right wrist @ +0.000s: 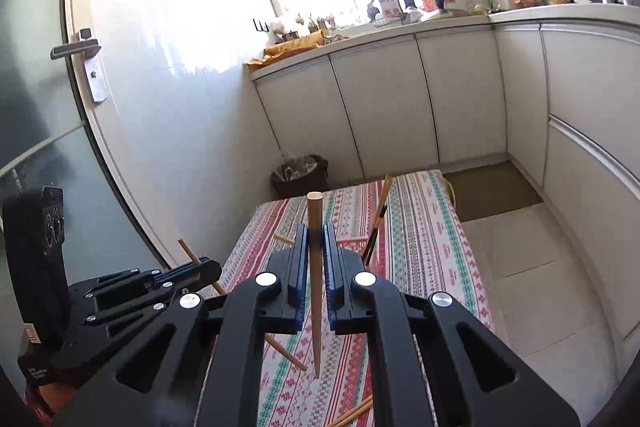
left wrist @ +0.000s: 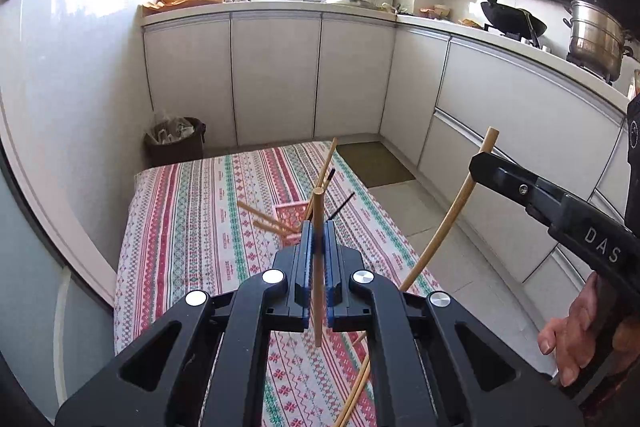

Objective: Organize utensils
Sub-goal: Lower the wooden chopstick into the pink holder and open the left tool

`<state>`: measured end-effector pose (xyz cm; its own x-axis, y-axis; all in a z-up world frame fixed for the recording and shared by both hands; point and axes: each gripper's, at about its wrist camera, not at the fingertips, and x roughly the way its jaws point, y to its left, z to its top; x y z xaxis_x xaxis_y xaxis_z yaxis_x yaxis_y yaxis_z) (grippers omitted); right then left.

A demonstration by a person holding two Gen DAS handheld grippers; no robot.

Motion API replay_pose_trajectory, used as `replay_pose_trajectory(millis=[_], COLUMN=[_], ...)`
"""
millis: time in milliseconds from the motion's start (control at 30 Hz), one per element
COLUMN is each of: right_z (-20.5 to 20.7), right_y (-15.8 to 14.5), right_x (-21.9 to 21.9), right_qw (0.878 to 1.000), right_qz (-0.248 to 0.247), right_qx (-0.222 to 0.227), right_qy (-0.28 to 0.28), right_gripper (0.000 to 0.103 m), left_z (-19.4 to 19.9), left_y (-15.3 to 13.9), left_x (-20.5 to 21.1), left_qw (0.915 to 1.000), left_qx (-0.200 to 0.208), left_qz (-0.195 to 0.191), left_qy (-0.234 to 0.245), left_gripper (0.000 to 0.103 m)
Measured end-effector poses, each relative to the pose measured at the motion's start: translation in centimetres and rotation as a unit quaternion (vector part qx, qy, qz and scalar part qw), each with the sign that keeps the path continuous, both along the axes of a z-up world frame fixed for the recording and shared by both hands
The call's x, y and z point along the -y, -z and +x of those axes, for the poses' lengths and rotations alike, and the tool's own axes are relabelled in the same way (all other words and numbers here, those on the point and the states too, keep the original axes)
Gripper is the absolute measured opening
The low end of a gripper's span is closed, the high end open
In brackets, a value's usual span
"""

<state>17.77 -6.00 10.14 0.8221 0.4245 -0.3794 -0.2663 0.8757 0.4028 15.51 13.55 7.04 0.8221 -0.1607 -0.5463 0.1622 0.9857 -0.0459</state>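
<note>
Two handheld tongs hang above a table (left wrist: 192,227) covered with a striped, patterned cloth, and each has its jaws closed on one wooden chopstick. The left gripper (left wrist: 319,239) pinches its chopstick (left wrist: 317,267) upright, the blunt end standing above the blue pads and the thin end hanging below them over the near part of the cloth. The right gripper (right wrist: 316,239) holds a second chopstick (right wrist: 315,287) the same way, thick end up, tapered tip pointing down at the cloth; in the left wrist view that stick (left wrist: 448,211) slants up past the right tongs' black finger, off the table's right edge. A hand (left wrist: 576,339) grips the right tool's handle. On the cloth toward the far end sits a pink basket (left wrist: 290,217), with about four wooden chopsticks and two black ones leaning out of it; the exact count is hard to tell behind the fingers. Two more wooden chopsticks (left wrist: 356,383) lie loose on the near right part of the cloth, below and just right of the left tongs.
</note>
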Motion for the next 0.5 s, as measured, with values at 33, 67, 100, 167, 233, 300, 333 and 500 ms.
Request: replay_pose_trajectory(millis=[33, 67, 100, 167, 233, 300, 333, 500], right_z=[0.6, 1.2, 1.9, 3.3, 4.9, 6.5, 7.2, 11.2], right_y=[-0.6, -1.2, -1.7, -2.5, -3.4, -4.0, -4.1, -3.6], right_x=[0.2, 0.4, 0.6, 0.9, 1.2, 1.3, 1.3, 0.9], right_qw=[1.000, 1.000, 1.000, 1.000, 0.999, 0.999, 0.999, 0.999], right_qz=[0.001, 0.003, 0.004, 0.006, 0.006, 0.006, 0.004, -0.003], right_qx=[0.006, 0.011, 0.014, 0.024, 0.033, 0.041, 0.045, 0.049], right_qy=[0.003, 0.005, 0.006, 0.011, 0.016, 0.019, 0.021, 0.023], right_gripper=[0.008, 0.008, 0.008, 0.008, 0.008, 0.008, 0.008, 0.008], left_z=[0.8, 1.6, 2.4, 4.0, 6.1, 8.1, 9.1, 13.8], left_y=[-0.6, -1.1, -1.7, -2.6, -3.2, -3.4, -3.4, -1.9], left_x=[0.0, 0.1, 0.2, 0.4, 0.6, 0.8, 0.9, 1.0], left_qw=[1.0000, 0.9999, 0.9997, 0.9994, 0.9989, 0.9986, 0.9984, 0.9981], left_qx=[0.006, 0.014, 0.021, 0.033, 0.043, 0.049, 0.052, 0.050], left_qz=[-0.003, -0.004, -0.006, -0.008, -0.011, -0.009, -0.007, 0.001], left_qy=[-0.002, -0.005, -0.007, -0.010, -0.013, -0.017, -0.021, -0.035], left_gripper=[0.004, 0.004, 0.004, 0.004, 0.004, 0.004, 0.004, 0.004])
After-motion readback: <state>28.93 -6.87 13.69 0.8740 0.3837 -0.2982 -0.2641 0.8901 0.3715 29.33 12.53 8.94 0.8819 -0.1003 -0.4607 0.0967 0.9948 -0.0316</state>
